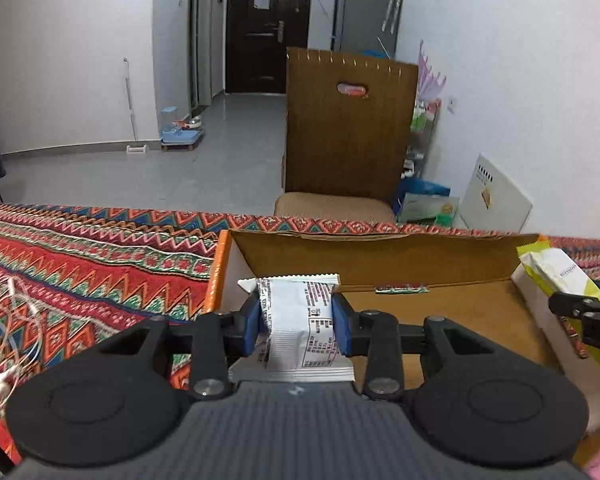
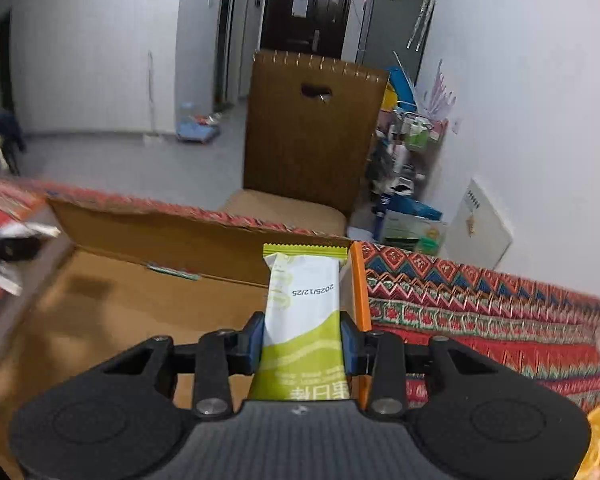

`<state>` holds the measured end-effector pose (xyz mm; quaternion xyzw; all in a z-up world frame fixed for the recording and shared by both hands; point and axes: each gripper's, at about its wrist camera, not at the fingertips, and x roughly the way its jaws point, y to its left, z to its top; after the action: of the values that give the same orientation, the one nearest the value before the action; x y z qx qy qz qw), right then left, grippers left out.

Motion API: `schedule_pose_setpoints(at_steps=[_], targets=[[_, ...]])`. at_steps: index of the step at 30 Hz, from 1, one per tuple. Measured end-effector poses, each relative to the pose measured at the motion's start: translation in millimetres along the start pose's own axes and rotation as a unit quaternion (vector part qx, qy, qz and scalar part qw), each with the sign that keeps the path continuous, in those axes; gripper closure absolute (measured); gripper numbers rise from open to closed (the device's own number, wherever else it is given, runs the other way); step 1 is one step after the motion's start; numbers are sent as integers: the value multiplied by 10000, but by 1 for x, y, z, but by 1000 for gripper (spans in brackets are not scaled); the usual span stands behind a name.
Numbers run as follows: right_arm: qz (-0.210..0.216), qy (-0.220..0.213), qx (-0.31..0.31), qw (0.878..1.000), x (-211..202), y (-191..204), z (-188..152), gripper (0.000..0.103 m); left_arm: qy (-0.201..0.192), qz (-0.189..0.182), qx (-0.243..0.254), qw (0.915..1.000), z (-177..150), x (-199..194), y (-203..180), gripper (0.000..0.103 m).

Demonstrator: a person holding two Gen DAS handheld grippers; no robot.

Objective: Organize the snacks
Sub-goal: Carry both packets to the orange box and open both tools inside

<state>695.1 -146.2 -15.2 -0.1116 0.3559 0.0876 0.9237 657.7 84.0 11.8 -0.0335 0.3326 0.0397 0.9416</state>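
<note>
Snack packets held one per gripper above an open cardboard box [image 1: 440,312] that rests on a patterned tablecloth [image 1: 80,264]. Left gripper [image 1: 296,320]: blue pads closed against the two long edges of a white packet [image 1: 296,320], which points away from the camera and hangs over the box's near-left corner. Right gripper [image 2: 306,340]: pads closed on a green-and-white packet [image 2: 306,300] in the same lengthwise manner, over the right wall of the box, beside its orange edge [image 2: 359,292]. In the left wrist view this second packet [image 1: 560,272] appears at the far right, well apart from the first. Gripping across the narrow width probably keeps each soft wrapper from folding and leaves its far end free to enter the box first. Holding the two at opposite sides suggests that they are meant to lie side by side without the grippers meeting. The box floor appears bare apart from a small strip [image 1: 400,289] at the back fold. White earphones [image 1: 4,360] lie on the cloth at the left, clear of the work.
</note>
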Motion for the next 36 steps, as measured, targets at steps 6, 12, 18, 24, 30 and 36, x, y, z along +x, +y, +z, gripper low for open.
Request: schedule_pose_setpoints(at_steps=[6, 12, 18, 24, 30, 36], targets=[[-229, 358, -221, 9989, 41, 15, 7, 64, 98, 117, 51, 9999, 8, 21, -3, 49], [-265, 453, -231, 9984, 39, 19, 0, 55, -78, -15, 138, 9999, 10, 24, -6, 28], [-87, 371, -162, 9991, 3, 18, 4, 37, -405, -41, 81, 9991, 16, -20, -9, 13], [-18, -331, -10, 9995, -106, 3, 14, 19, -466, -400, 72, 9981, 28, -112, -10, 9], [199, -930, 379, 9947, -233, -19, -30, 3, -841, -754, 114, 9935, -9, -236, -15, 1], [276, -1362, 349, 9897, -331, -19, -106, 0, -1209, -1091, 416, 9858, -92, -343, -22, 0]])
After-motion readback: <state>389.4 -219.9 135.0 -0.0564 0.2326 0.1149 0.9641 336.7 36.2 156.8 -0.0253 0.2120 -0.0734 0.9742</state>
